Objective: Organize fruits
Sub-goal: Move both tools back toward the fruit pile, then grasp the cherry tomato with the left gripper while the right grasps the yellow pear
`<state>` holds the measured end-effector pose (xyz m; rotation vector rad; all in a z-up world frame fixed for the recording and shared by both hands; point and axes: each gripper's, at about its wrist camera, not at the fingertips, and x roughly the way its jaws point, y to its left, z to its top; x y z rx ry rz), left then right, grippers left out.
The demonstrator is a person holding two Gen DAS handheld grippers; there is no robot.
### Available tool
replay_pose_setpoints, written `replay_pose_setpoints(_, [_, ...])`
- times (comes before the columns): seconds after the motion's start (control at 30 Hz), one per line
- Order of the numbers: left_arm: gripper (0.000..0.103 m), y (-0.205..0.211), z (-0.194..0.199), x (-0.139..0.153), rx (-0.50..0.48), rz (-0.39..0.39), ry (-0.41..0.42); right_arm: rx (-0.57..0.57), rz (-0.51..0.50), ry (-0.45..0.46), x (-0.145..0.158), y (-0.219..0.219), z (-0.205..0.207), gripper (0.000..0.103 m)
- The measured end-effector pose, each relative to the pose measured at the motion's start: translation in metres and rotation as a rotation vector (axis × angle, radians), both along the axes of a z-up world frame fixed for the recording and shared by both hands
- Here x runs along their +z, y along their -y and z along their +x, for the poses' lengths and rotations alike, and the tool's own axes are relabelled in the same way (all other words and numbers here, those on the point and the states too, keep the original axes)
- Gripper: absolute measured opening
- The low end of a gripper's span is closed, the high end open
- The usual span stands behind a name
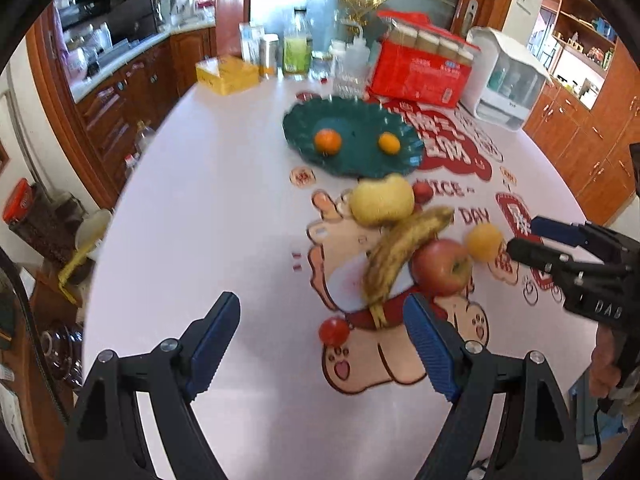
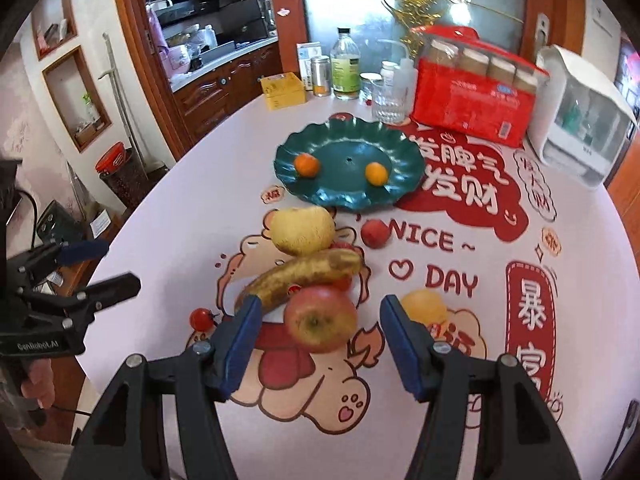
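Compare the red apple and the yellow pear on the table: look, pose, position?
The red apple is red with a yellowish patch, round; the yellow pear is pale yellow, lumpier. The apple lies nearest, between the open right gripper fingers; the pear lies farther back, near the green plate. The banana lies between them. Both rest on the table, off the plate.

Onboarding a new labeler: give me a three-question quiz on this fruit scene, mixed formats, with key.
1. True or false: the green plate holds two orange fruits.
2. Multiple choice: what lies between the fingers of the right hand-held gripper? A) banana B) red apple C) cherry tomato
3. Fill in: the left hand-held gripper is ____, holding nothing.

Key: 1 true. 2 B; the open fingers flank the apple in the right wrist view, contact not visible. 3 open.
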<state>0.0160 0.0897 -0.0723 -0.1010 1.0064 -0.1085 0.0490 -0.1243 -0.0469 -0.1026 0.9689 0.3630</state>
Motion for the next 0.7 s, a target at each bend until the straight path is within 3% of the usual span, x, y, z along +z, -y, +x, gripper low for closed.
replay_pose_setpoints(0.17, [0.083,0.005,0.005,-0.037,-0.006,-0.015,-0.091,-0.063,-0.018,-0.066,-0.026,0.02,0.005,0.064])
replay_pose_setpoints(0.37, [0.082,0.01,0.016,-0.073,-0.001,-0.018,-0.142,-0.138,-0.036,-0.125,-0.053,0.046,0.013,0.064])
replay_pose_setpoints(0.5, [0.071,0.01,0.023,-0.091,0.01,-0.052,-0.173,-0.154,-0.079,-0.112,-0.061,0.052,0.018,0.064])
replay_pose_setpoints(0.7, [0.064,0.011,0.03,-0.101,0.017,-0.09,-0.175,-0.174,-0.069,-0.131,-0.07,0.062,0.032,0.064])
